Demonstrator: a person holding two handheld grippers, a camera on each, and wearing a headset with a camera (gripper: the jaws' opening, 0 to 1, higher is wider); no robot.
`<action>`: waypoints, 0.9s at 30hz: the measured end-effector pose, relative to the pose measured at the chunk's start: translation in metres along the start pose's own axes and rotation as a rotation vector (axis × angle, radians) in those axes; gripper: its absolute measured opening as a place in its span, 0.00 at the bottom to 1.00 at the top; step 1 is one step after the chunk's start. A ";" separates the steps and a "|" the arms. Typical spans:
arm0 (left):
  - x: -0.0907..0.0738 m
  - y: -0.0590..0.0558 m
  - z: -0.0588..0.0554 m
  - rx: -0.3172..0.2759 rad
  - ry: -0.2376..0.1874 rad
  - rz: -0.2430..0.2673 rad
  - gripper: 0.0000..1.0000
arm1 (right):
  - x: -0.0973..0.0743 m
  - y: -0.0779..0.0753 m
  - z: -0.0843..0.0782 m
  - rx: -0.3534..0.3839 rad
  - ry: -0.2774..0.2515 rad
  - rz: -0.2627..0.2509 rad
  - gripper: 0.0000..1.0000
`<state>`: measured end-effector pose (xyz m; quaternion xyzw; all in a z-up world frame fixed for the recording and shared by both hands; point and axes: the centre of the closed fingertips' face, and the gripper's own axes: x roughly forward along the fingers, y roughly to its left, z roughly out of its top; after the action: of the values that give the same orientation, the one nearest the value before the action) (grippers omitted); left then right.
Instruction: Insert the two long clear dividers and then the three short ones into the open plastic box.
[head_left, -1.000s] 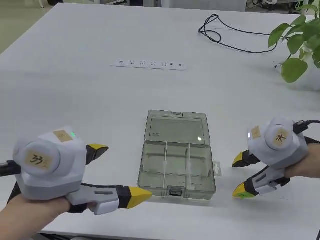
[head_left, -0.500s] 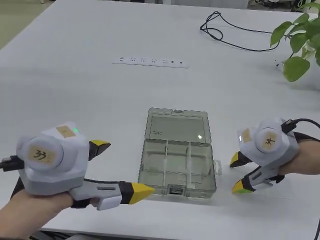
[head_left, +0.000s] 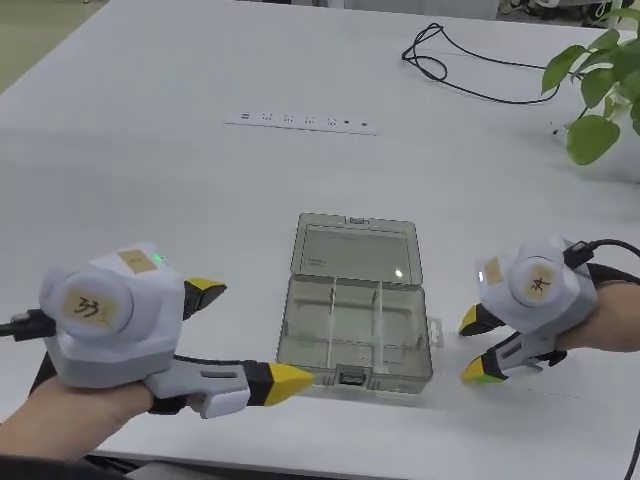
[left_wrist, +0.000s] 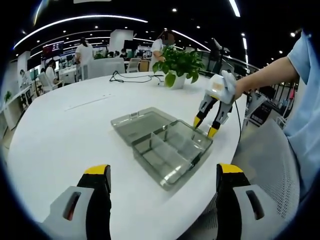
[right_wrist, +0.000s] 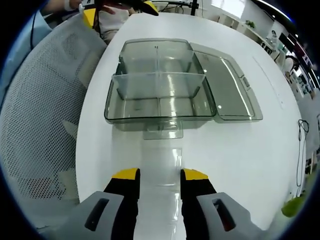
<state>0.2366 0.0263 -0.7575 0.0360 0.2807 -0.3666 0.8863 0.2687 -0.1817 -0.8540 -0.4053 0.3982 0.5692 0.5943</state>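
Observation:
The open clear plastic box (head_left: 355, 340) lies in the middle of the white table, its lid (head_left: 355, 255) flat behind it. Clear dividers stand inside it; two long ones run front to back. My left gripper (head_left: 248, 335) hovers open at the box's left front corner, with nothing between its fingers. My right gripper (head_left: 472, 348) sits just right of the box. Its jaws stand a narrow gap apart on a short clear divider (right_wrist: 161, 150), whose far end nearly touches the box's side wall (right_wrist: 160, 112). The left gripper view shows the box (left_wrist: 170, 147) and the right gripper (left_wrist: 205, 127) beyond it.
A white power strip (head_left: 300, 122) lies farther back on the table. A black cable (head_left: 470, 75) loops at the far right, beside a potted plant (head_left: 595, 90). The table's front edge runs just under both grippers. A mesh chair (right_wrist: 45, 125) stands beside the table.
The right gripper has edged slightly left toward the box. The left gripper has drifted a little right and forward. The box has not moved.

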 end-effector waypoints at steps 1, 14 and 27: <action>-0.001 0.001 0.000 -0.002 0.000 0.002 0.88 | 0.000 0.000 0.000 0.000 0.003 -0.002 0.33; -0.005 0.001 -0.005 -0.004 0.005 0.002 0.88 | -0.011 -0.006 -0.001 0.007 0.000 -0.054 0.32; 0.004 -0.001 0.002 -0.023 -0.011 -0.024 0.88 | -0.032 -0.023 0.003 0.015 -0.025 -0.134 0.32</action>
<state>0.2390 0.0226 -0.7576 0.0206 0.2804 -0.3741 0.8837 0.2909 -0.1909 -0.8225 -0.4194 0.3671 0.5302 0.6389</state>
